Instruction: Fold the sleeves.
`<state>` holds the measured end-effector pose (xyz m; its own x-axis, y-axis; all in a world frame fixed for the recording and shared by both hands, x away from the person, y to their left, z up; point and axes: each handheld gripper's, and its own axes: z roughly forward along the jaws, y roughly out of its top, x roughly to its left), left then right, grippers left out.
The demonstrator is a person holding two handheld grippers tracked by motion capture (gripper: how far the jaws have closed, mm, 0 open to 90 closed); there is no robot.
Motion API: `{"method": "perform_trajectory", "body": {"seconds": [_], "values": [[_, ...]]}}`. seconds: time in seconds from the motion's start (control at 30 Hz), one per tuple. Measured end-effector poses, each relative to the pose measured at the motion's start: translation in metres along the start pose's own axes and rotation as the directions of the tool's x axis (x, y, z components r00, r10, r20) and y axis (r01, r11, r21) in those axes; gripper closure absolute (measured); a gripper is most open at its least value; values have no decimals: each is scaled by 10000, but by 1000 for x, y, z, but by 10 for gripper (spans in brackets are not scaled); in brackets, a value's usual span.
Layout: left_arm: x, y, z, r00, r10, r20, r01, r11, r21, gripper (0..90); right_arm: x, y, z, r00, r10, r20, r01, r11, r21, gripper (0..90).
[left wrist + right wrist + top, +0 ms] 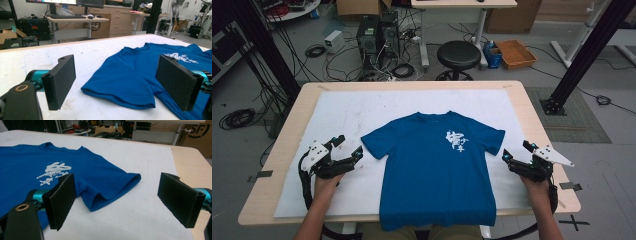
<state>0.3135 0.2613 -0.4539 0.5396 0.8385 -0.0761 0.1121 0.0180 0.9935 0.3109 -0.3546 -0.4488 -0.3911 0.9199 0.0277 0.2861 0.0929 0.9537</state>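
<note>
The surface (292, 150) in front of me is a pale wooden top with a white sheet (362, 107) spread over most of it. On that sheet my blue T-shirt (437, 170) lies flat and face up in the middle, collar toward the far edge, hem hanging slightly over the near edge, both sleeves spread out to the sides. A small white print (457, 140) sits on the chest, to the right of center. My left tool (346, 150) rests at the left side of the surface, just beside the left sleeve (120, 92); its jaws stand wide apart and grasp nothing, and in the left gripper view the sleeve's hem lies between and beyond them, untouched as far as I can tell. My right tool (516, 155) sits at the right side near the edge of the sheet, just beside the right sleeve (112, 192); it too is released, jaws spread wide, with the sleeve's cuff lying between them on the sheet and no pad pressing on the cloth.
</note>
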Motion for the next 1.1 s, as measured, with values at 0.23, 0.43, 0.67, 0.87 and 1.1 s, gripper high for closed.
{"method": "perform_trajectory", "body": {"seconds": [0.23, 0.43, 0.67, 0.87, 1.1], "values": [[0, 0, 0, 10000, -9, 5, 9, 10000, -26, 164, 0, 0, -1, 10000, 3, 22, -3, 10000, -58, 147], [0, 0, 0, 10000, -25, -1, 25, 10000, -35, 164, 0, 0, -1, 10000, 17, 86, -16, 9999, -109, 147], [0, 0, 0, 10000, -67, -29, 67, 10000, -49, 164, -1, 0, -1, 10000, 36, 79, -35, 9999, -129, 147], [0, 0, 1, 9999, -60, -159, 61, 10000, 12, 164, -2, 0, 0, 10000, 91, 36, -91, 10000, -10, 147], [0, 0, 1, 9998, 39, -171, -39, 10000, 52, 164, -5, 1, 2, 9990, 435, 48, -436, 9988, 226, 147]]}}
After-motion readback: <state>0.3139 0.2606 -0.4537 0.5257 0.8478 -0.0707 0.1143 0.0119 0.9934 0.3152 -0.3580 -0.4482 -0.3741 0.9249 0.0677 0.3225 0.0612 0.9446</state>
